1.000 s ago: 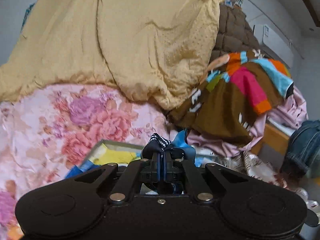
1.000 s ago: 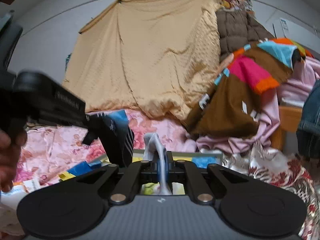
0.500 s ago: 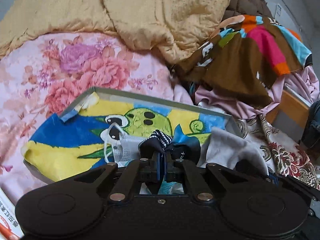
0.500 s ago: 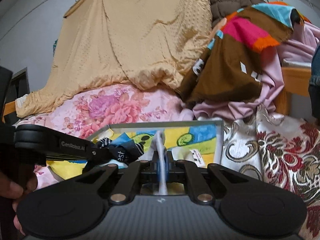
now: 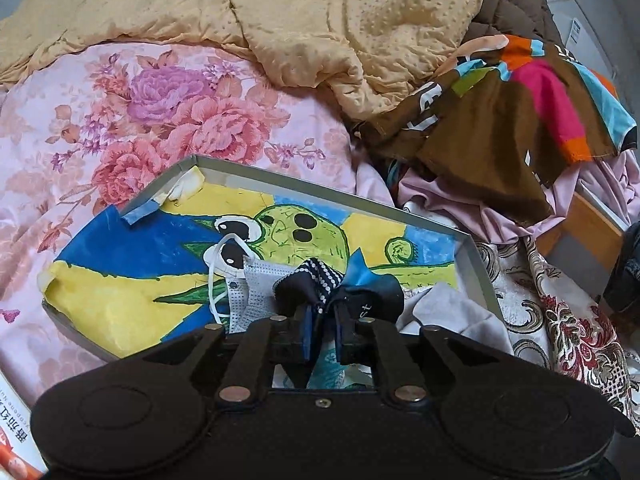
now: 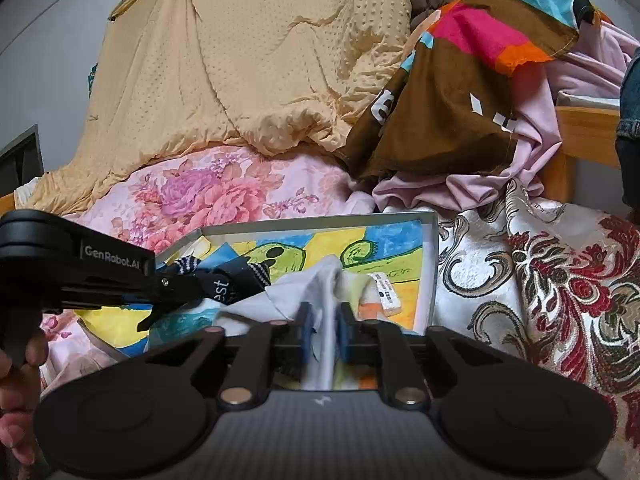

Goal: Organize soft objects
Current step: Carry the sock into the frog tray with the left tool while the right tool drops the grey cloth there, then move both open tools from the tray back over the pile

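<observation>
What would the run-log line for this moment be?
left gripper: jaws parted around dark sock | right gripper: jaws parted around white cloth | both over tray | face mask in tray

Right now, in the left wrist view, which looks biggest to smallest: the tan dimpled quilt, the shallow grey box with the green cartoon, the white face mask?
1. Tan dimpled quilt
2. Shallow grey box
3. White face mask

The quilt lies farther from the camera, so its lead is safe.

left tongs parted | dark sock between | over tray
</observation>
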`<state>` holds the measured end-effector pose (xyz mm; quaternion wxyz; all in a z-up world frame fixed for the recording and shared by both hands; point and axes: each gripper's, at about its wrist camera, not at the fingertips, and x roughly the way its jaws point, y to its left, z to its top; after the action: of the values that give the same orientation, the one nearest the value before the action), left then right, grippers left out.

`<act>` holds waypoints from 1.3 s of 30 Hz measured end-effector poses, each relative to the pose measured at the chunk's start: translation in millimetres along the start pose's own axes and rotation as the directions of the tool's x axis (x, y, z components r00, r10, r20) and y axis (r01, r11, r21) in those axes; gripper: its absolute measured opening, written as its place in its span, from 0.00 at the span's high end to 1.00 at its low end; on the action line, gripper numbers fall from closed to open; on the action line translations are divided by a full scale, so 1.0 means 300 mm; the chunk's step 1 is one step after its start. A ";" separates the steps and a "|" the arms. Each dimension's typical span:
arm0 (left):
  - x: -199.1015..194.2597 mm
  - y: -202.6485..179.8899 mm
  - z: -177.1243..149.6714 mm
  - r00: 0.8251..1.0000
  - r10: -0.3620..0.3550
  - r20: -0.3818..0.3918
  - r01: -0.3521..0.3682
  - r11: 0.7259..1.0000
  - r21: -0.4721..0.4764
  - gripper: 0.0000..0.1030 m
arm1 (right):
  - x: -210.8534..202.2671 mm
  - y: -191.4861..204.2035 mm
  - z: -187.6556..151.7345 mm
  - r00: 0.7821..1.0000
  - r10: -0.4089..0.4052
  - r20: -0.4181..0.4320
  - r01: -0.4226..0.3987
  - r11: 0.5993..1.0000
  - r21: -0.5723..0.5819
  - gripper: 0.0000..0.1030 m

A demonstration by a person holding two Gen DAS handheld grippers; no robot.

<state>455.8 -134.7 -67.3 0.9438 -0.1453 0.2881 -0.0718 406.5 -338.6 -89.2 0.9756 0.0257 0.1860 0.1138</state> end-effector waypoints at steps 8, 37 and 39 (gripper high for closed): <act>-0.054 0.002 0.000 1.000 0.020 0.000 -0.020 1.000 -0.011 0.54 | -0.028 0.002 0.020 1.000 -0.009 0.011 0.009 1.000 -0.001 0.50; -0.608 0.054 0.003 0.984 0.112 0.138 -0.115 0.993 0.017 0.01 | -0.457 0.165 0.187 0.984 0.023 0.177 -0.010 0.997 -0.071 0.00; -0.654 0.058 -0.007 0.985 0.110 0.135 -0.114 0.993 0.022 0.01 | -0.497 0.183 0.188 0.983 0.026 0.182 -0.013 0.997 -0.073 0.00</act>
<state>294.0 -75.7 28.0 0.9656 -0.1194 0.2307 -0.0128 280.6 -320.0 21.6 0.9877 0.0031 0.0913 0.1271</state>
